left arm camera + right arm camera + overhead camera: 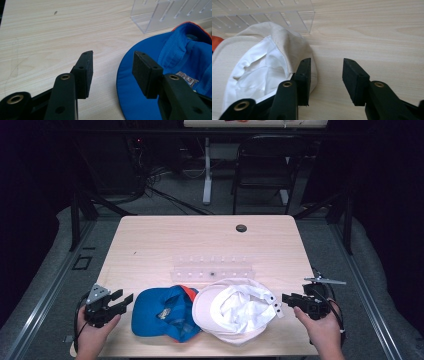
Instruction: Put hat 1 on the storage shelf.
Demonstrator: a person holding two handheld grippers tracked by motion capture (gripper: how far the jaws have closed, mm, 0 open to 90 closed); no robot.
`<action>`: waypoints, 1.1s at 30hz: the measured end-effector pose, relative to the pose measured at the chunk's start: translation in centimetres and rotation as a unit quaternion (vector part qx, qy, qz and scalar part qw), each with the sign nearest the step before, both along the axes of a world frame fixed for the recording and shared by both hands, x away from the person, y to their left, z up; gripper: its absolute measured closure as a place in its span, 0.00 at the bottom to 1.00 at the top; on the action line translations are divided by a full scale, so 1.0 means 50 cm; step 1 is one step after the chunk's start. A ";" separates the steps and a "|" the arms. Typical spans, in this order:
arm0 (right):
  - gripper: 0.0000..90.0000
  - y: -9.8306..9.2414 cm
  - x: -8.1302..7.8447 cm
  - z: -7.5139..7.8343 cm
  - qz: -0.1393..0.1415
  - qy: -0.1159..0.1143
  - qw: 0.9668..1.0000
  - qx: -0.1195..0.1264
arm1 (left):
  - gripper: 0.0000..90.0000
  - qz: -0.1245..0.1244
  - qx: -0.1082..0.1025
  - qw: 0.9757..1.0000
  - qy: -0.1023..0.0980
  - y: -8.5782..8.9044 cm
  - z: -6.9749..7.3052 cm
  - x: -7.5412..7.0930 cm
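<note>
Two baseball caps lie upside down near the front edge of a pale wood bench (150,245), touching side by side. The blue cap (162,312), on the left, has an orange trim at its far edge and a small label inside, too blurred to read. The white cap (235,309), on the right, shows a crumpled white lining and a strap with dark snaps. Behind them sits a clear plastic rack (212,268) with a row of slots; whether anything sits in the slots is hard to make out. The left gripper (124,298), held in a hand at the bench's left edge, has its fingers spread, empty, just beside the blue cap's brim. The right gripper (285,299) also has its fingers spread, holding nothing, close beside the white cap's rim.
</note>
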State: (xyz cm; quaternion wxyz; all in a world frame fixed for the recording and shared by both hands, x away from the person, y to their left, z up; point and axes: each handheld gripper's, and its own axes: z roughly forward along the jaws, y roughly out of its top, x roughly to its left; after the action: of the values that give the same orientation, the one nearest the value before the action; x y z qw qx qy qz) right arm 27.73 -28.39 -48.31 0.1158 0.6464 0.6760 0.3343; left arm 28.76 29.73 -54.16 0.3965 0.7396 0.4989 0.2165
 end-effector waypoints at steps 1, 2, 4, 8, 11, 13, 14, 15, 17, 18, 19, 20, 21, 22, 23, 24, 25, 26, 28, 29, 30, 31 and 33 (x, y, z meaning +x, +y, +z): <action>0.67 0.000 0.000 0.000 0.000 0.000 1.000 0.000 | 0.57 0.000 0.000 1.000 -0.004 -0.002 -0.001 0.001; 0.68 -0.001 0.002 0.005 0.002 0.012 1.000 0.001 | 0.57 -0.002 0.008 1.000 0.000 -0.003 0.000 0.003; 0.71 -0.004 0.004 0.009 -0.005 0.028 1.000 -0.002 | 0.57 -0.003 0.010 1.000 0.000 -0.003 0.001 0.002; 0.72 -0.007 0.006 0.016 -0.003 0.051 0.999 0.011 | 0.56 0.002 0.008 1.000 -0.006 -0.004 0.000 0.003; 0.72 -0.005 0.010 0.025 -0.005 0.064 0.998 0.004 | 0.56 0.003 0.010 1.000 -0.003 -0.005 -0.002 0.003; 0.72 -0.006 0.012 0.033 0.005 0.073 0.997 0.004 | 0.56 0.007 0.015 1.000 -0.006 -0.005 -0.003 0.002; 0.70 -0.003 0.011 0.045 0.007 0.078 0.997 0.006 | 0.56 0.005 0.012 1.000 -0.012 -0.003 -0.003 0.002; 0.70 -0.003 0.011 0.045 0.007 0.078 0.997 0.006 | 0.55 0.005 0.012 1.000 -0.012 -0.003 -0.003 0.002; 0.68 -0.002 0.010 0.055 0.014 0.080 0.997 0.008 | 0.55 0.004 0.015 1.000 -0.007 0.001 -0.003 0.001; 0.67 0.000 0.009 0.059 0.020 0.085 0.996 0.017 | 0.54 0.007 0.015 1.000 -0.008 0.002 -0.004 0.002; 0.67 0.000 0.009 0.059 0.020 0.085 0.996 0.017 | 0.54 0.009 0.013 1.000 -0.008 0.002 -0.005 0.002; 0.66 0.001 0.010 0.059 0.024 0.092 0.995 0.020 | 0.54 0.013 0.011 1.000 -0.011 0.003 -0.006 0.003; 0.66 0.001 0.010 0.059 0.024 0.092 0.995 0.020 | 0.54 0.013 0.011 1.000 -0.011 0.003 -0.006 0.003; 0.66 0.002 0.011 0.054 0.026 0.104 0.994 0.025 | 0.54 0.013 0.009 1.000 -0.010 0.004 -0.006 0.003; 0.66 0.002 0.011 0.054 0.026 0.104 0.994 0.025 | 0.53 0.013 0.009 1.000 -0.010 0.004 -0.006 0.003; 0.65 0.004 0.014 0.048 0.028 0.110 0.993 0.028 | 0.53 0.013 0.009 1.000 -0.009 0.003 -0.006 0.003; 0.65 0.004 0.014 0.048 0.028 0.110 0.993 0.028 | 0.53 0.013 0.012 1.000 -0.005 0.003 -0.005 0.003; 0.65 0.005 0.016 0.044 0.031 0.112 0.993 0.028 | 0.53 0.011 0.014 1.000 -0.001 0.003 -0.005 0.003; 0.64 0.008 0.020 0.038 0.033 0.120 0.992 0.033 | 0.53 0.011 0.014 1.000 0.002 0.002 -0.006 0.004; 0.64 0.012 0.022 0.035 0.033 0.123 0.991 0.037 | 0.53 0.010 0.013 1.000 0.002 0.002 -0.006 0.004; 0.63 0.014 0.024 0.034 0.034 0.127 0.990 0.040 | 0.53 0.010 0.012 1.000 0.002 0.001 -0.007 0.004; 0.63 0.016 0.025 0.033 0.034 0.130 0.990 0.046 | 0.53 0.009 0.013 1.000 0.003 0.001 -0.007 0.004; 0.62 0.021 0.029 0.031 0.035 0.137 0.989 0.051 | 0.53 0.008 0.013 1.000 0.003 0.001 -0.007 0.004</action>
State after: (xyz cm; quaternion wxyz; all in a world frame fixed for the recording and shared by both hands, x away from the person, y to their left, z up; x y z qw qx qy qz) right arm 29.16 -27.33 -46.75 -0.0231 0.6671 0.6897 0.2805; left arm 28.97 29.78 -54.50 0.3838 0.7415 0.5030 0.2232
